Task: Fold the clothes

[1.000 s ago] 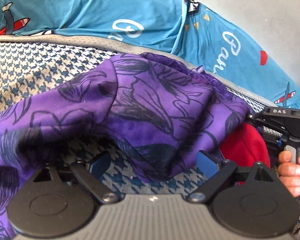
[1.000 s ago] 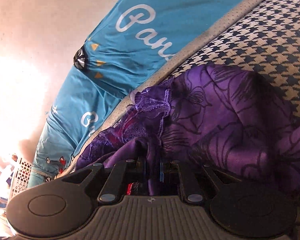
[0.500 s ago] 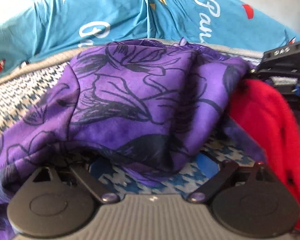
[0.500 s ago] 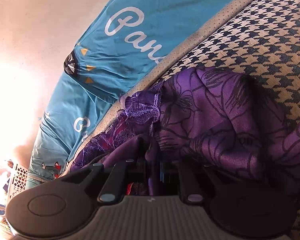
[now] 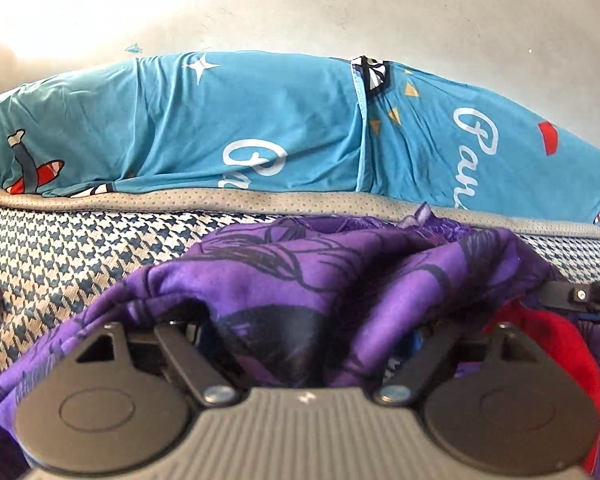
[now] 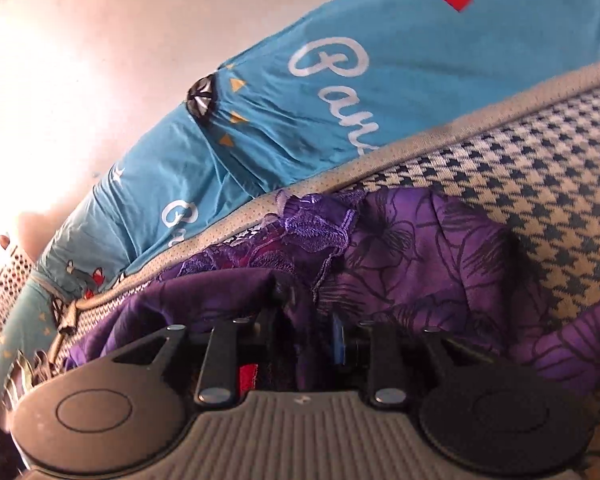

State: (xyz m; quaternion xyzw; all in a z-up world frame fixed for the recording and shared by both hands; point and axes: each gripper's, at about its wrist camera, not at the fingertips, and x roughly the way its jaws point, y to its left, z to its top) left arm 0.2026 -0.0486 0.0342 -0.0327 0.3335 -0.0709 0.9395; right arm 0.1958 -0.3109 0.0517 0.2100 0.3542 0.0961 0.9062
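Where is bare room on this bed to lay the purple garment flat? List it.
Left wrist view: bare houndstooth cover left of the purple garment, bounded behind by the grey mesh edge and blue pillow. Right wrist view: a bare stretch past the garment on the right. Crowded: the near middle, with bunched garment, red cloth and both grippers.

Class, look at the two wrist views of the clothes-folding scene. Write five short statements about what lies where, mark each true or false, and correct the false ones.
1. The purple garment with black flower outlines lies on a houndstooth-patterned surface. True.
2. The blue printed pillow sits in front of the garment, nearest the camera. False: it lies behind, against the wall.
3. Purple cloth lies between the left gripper fingers. True.
4. A red cloth shows beside the purple garment. True.
5. The pillow is plain, unprinted. False: it carries white script and small pictures.
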